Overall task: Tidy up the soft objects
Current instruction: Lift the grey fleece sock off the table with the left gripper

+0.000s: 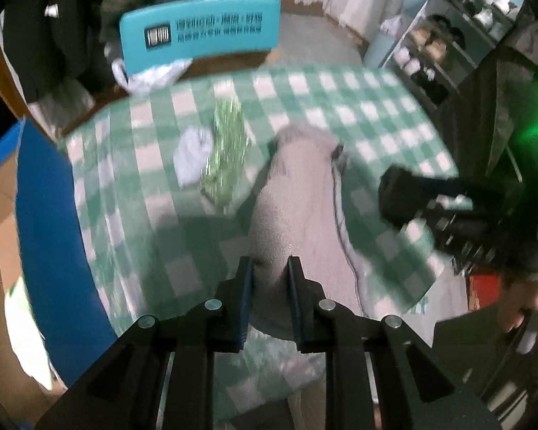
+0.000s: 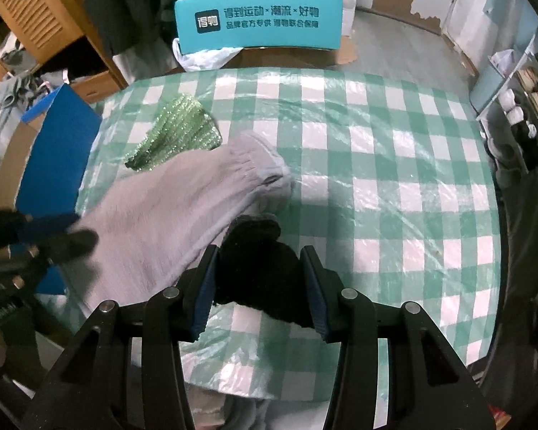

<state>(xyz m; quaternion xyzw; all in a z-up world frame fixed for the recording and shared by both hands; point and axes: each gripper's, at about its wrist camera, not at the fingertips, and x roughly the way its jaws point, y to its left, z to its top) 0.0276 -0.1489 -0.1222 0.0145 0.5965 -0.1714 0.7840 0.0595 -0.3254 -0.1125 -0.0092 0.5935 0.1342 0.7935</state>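
Left gripper (image 1: 269,268) clamped on fuzzy grey cloth (image 1: 297,193); right gripper (image 2: 260,265) jaws pinching black knit (image 2: 258,251); checked worktop (image 2: 394,165) bare rightward.

left gripper (image 1: 269,268): black angular frame, two straight fingers lined with blue pads (image 1: 246,286), four round silver pins on the linkage | right gripper (image 2: 260,261): same black frame, blue pads (image 2: 206,286), four silver pins | a green light is seen on its body in the left view
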